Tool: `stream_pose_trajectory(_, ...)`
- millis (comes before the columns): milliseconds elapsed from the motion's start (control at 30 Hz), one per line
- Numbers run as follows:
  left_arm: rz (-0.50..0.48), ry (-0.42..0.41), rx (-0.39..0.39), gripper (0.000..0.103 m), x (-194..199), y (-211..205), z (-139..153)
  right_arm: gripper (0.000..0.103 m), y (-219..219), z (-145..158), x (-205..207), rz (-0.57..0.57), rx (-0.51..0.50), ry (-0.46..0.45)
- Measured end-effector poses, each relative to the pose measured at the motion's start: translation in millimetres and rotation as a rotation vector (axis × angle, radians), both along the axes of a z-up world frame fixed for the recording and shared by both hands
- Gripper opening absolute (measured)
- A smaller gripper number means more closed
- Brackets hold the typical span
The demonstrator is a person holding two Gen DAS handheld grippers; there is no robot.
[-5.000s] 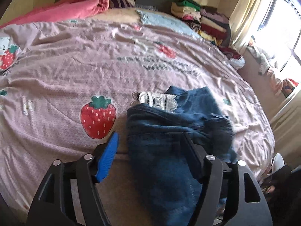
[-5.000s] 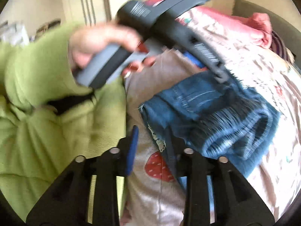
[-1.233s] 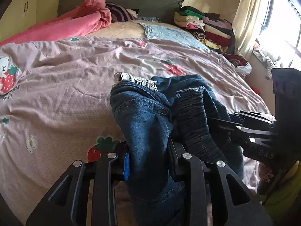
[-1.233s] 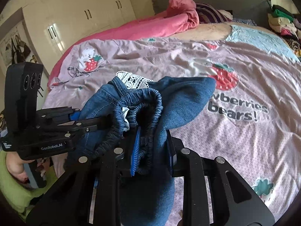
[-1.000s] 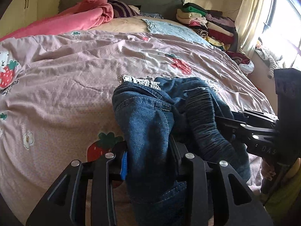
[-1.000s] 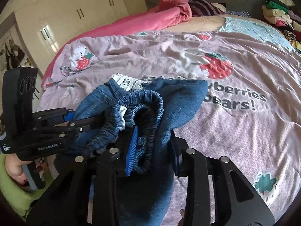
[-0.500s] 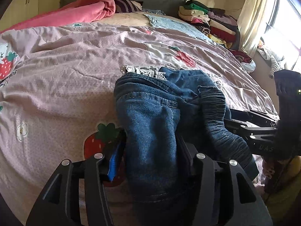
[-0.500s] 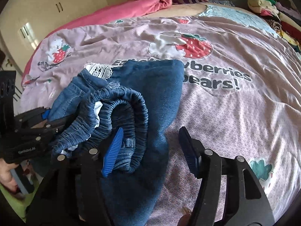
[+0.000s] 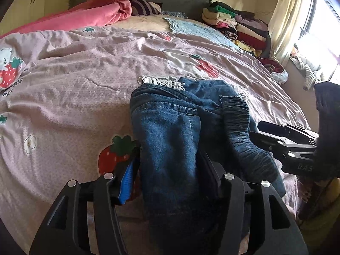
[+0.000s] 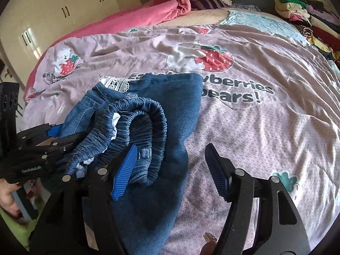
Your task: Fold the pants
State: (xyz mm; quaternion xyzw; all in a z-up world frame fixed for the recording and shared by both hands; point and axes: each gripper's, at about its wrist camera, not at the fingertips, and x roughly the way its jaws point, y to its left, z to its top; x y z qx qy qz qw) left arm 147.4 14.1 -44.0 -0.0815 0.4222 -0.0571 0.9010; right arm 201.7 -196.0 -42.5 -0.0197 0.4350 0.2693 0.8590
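On the near edge of the bed, the pants lay in a thick blue heap, their long axis running straight away from both claws toward a strip of white lace at the far end. The left claw sat astride the near denim fold, its jaws spread about as wide as the cloth, pads close on both sides; whether they pinched it I could not tell. The right claw stood wide open and held nothing, its blue pad against the gathered waistband, the other pad hanging over the bare strawberry bedspread. So the left claw was the nearer to a hold, and the bundle lay ahead and to the left of the right one. A pink blanket and a stack of folded clothes sat well apart at the head of the bed, and nothing stood in the way.
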Motion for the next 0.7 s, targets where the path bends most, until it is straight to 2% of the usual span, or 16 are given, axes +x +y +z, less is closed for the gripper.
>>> stream_pose_trajectory(100, 0.005, -0.005, 0.000, 0.061, -5, 0, 4, 0.064, -3, 5, -4, -0.005, 0.004, -0.015)
stream_pose_trajectory(433, 0.018, -0.025, -0.002, 0.061, -16, 3, 17, 0.072, -8, 20, -14, -0.002, 0.013, -0.050)
stream_pose_trajectory(533, 0.022, -0.030, 0.000, 0.069, -17, 4, 20, 0.073, -8, 24, -16, -0.002, 0.013, -0.058)
stream_pose_trajectory(633, 0.025, -0.034, 0.001, 0.070, -20, 5, 23, 0.076, -8, 27, -18, -0.003, 0.017, -0.068)
stream_pose_trajectory(700, 0.031, -0.038, 0.003, 0.078, -22, 6, 25, 0.079, -8, 30, -20, -0.001, 0.022, -0.076)
